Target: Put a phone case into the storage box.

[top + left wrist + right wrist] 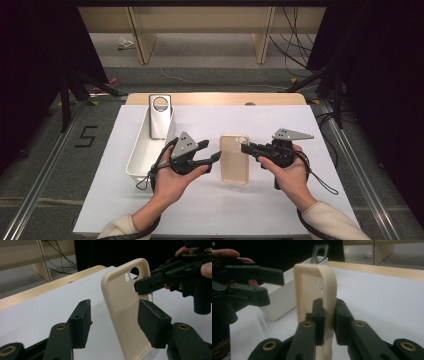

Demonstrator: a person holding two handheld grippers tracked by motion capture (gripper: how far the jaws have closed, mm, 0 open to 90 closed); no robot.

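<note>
The right gripper [245, 148] is clenched on one long edge of the cream phone case [235, 158], its two pads pinching the rim from either side; in the right gripper view the lower end of the case drops out of sight behind the jaws. The case is held over the white table [210, 210], between the two hands, its camera cutout toward the far end. Whether its lower end touches the table I cannot tell.

The left gripper [212, 151] is released: its jaws stand apart, one pad in front of the case and one off to the side, neither pressing on it. In its own view the bottom of the case is cut off.

To the left sits a white bin [141, 165] with a grey phone case [160, 116] leaning upright at its far end; the left hand [170, 182] covers the bin's near corner. The near half of the table lies bare, and its right side too. The far edge shows a wooden strip [215, 98].
</note>
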